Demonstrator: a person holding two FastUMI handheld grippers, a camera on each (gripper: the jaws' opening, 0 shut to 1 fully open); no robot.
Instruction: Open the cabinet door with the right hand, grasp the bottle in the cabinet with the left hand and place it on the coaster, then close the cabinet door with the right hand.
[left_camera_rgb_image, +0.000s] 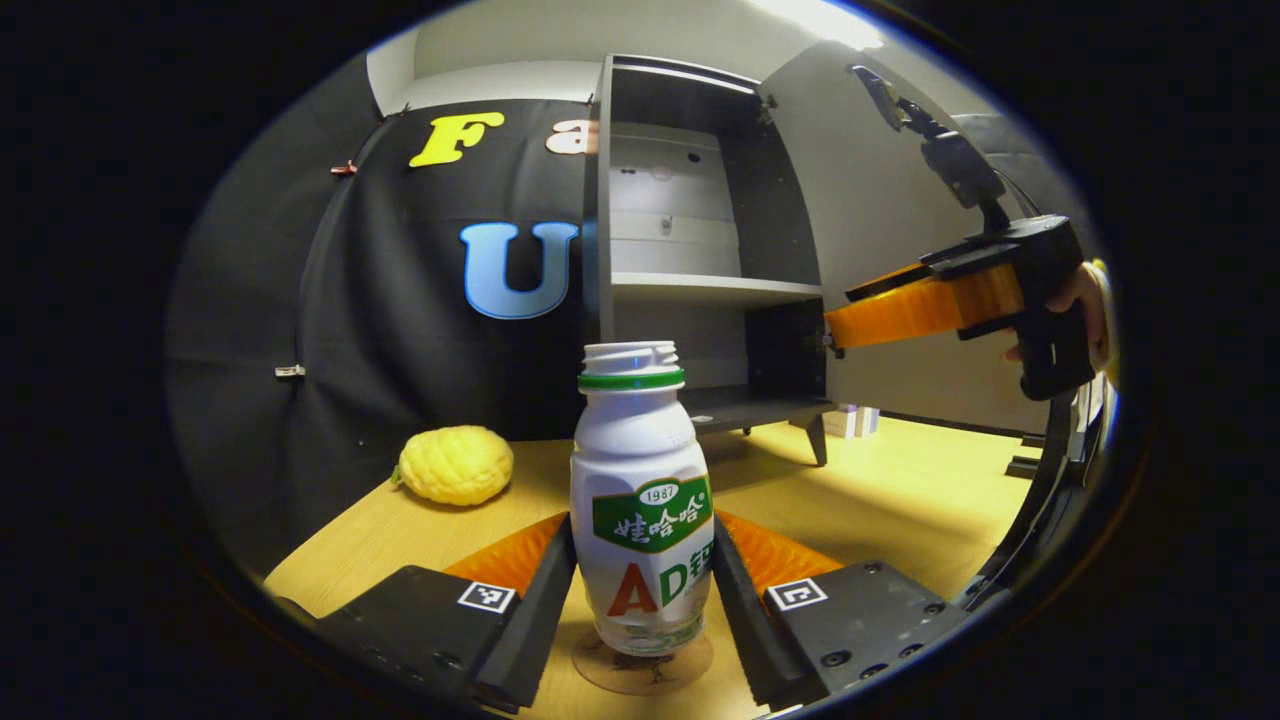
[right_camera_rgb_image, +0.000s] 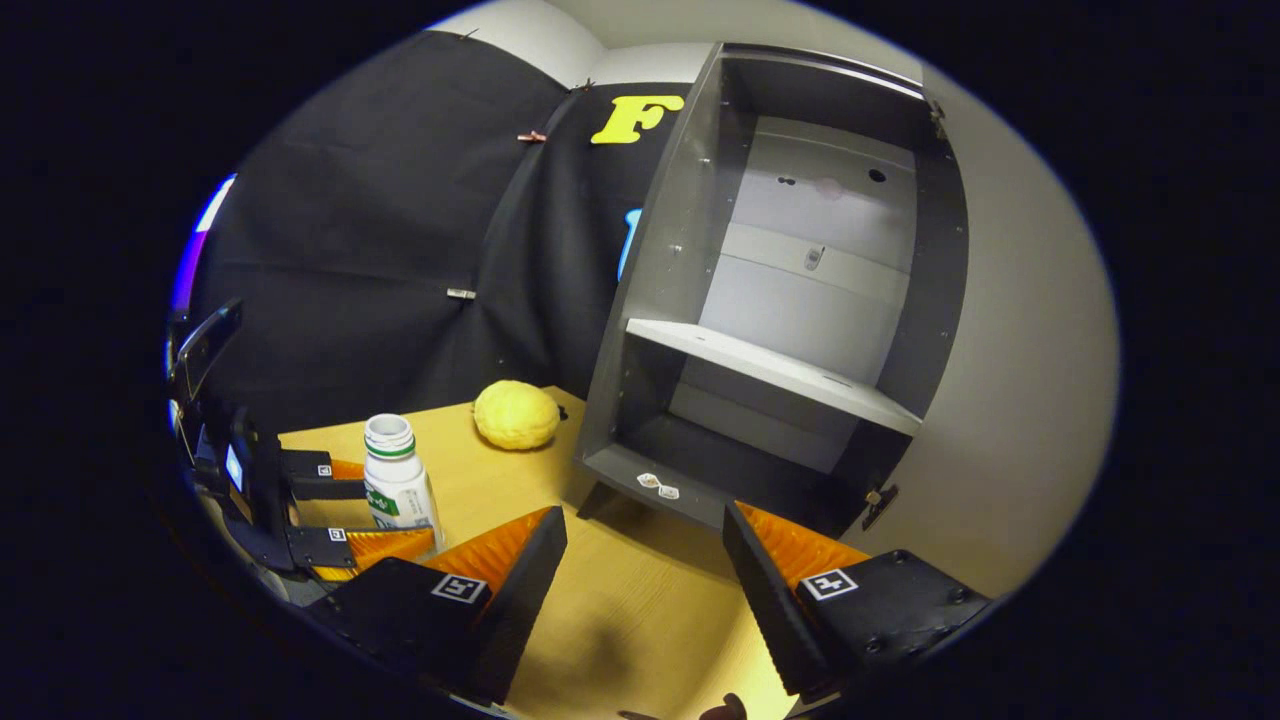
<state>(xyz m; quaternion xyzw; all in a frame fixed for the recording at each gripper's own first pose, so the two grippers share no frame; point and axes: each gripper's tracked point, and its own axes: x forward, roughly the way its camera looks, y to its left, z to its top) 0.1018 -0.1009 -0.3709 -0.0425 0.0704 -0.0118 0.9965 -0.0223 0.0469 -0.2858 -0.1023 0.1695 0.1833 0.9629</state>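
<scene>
On the wooden table (left_camera_rgb_image: 900, 500), inside the booth:
Bottle position: the white drink bottle (left_camera_rgb_image: 640, 500) is standing upright on the round coaster (left_camera_rgb_image: 640, 668), its screw neck uncapped and its green ring showing.
Left gripper (left_camera_rgb_image: 640, 590): its two black fingers are flanking the bottle's lower body, one on each side and right against it; whether the pads are pressing cannot be told from the left gripper view.
Left gripper, far view: in the right gripper view it (right_camera_rgb_image: 345, 515) is sitting at the table's left edge with the bottle (right_camera_rgb_image: 398, 485) between its fingers.
Right gripper (right_camera_rgb_image: 640, 580): its jaws are standing wide apart, holding nothing, and pointing at the cabinet (right_camera_rgb_image: 770, 330).
Right gripper, far view: in the left gripper view it (left_camera_rgb_image: 835, 335) is hovering beside the cabinet door (left_camera_rgb_image: 880, 230), held by a hand (left_camera_rgb_image: 1085, 305).
Cabinet state: the door is standing open and the shelf (right_camera_rgb_image: 770, 372) is bare.
Other item: a bumpy yellow fruit (left_camera_rgb_image: 455, 465) is lying near the booth wall, well apart from the bottle.
</scene>
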